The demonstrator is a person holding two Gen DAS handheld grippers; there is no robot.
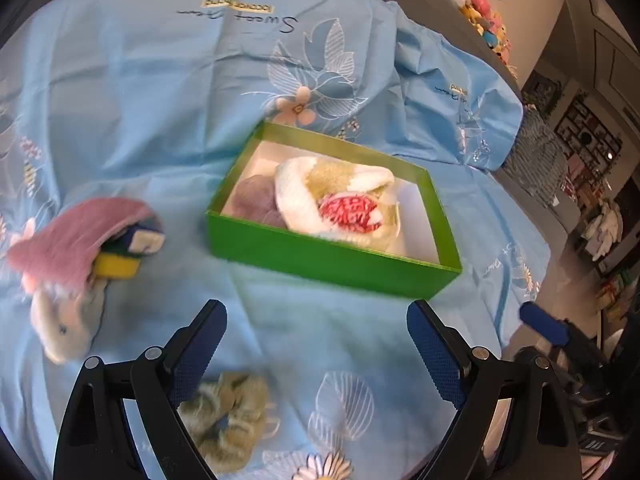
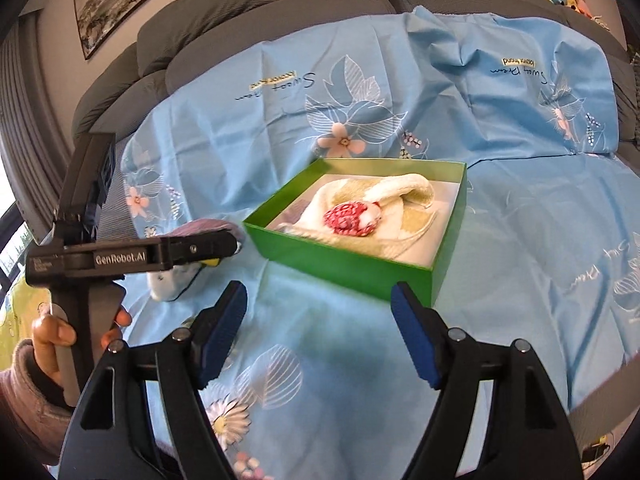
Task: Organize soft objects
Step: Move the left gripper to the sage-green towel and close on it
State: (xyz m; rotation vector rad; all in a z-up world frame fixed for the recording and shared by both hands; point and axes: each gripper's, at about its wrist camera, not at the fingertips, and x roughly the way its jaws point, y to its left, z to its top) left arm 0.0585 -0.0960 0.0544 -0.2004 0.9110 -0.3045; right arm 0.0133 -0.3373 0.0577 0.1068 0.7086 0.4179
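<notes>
Green box (image 1: 332, 268) mid-frame, towel (image 1: 316, 196) inside. Left hand-held gripper (image 1: 316, 346) and right hand-held gripper (image 2: 319, 330) wide open, empty.

A box (image 1: 332, 258) sits on a sheet (image 1: 140, 120) spread over a sofa (image 2: 224, 12), with a towel (image 1: 320, 196) and a knitted ball (image 1: 349, 214) lying inside it. Left of the box a cloth (image 1: 76, 244) lies over a small pile of toys, and nearer, before the box, lies a fuzzy bundle (image 1: 228, 420). Plush toys (image 1: 484, 20) line the sofa back behind.

Both wrist views face the green box (image 1: 332, 264) (left nearer)
</notes>
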